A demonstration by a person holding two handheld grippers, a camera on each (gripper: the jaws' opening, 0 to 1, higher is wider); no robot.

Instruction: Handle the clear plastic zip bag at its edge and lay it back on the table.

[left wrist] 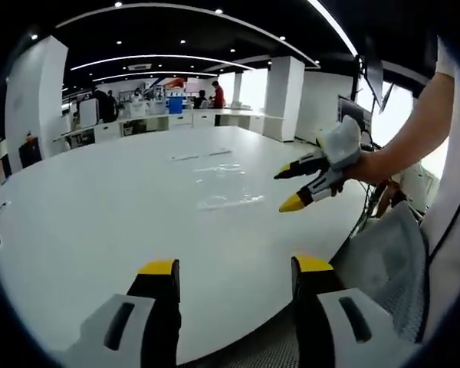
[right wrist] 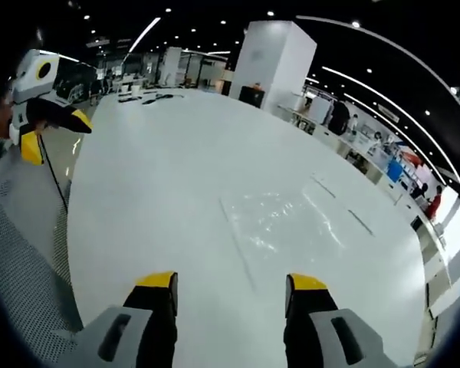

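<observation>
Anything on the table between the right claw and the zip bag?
Nothing visible. The right claw is open over bare white table, and the clear zip bag lies flat just ahead of its jaws, with only tabletop between.

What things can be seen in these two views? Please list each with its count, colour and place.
clear plastic zip bag: one, transparent, lying flat on the table ahead of the right gripper's open jaws.
table: one, white, large and rounded.
pillar: one, white, beyond the far end of the table.
mesh chair back: one, grey, at the table edge.
left gripper: one, grey with yellow tips, jaws open, above the near table edge.
right gripper: one, same colours, jaws open, empty.
person's arm: one, holding the right gripper.
</observation>
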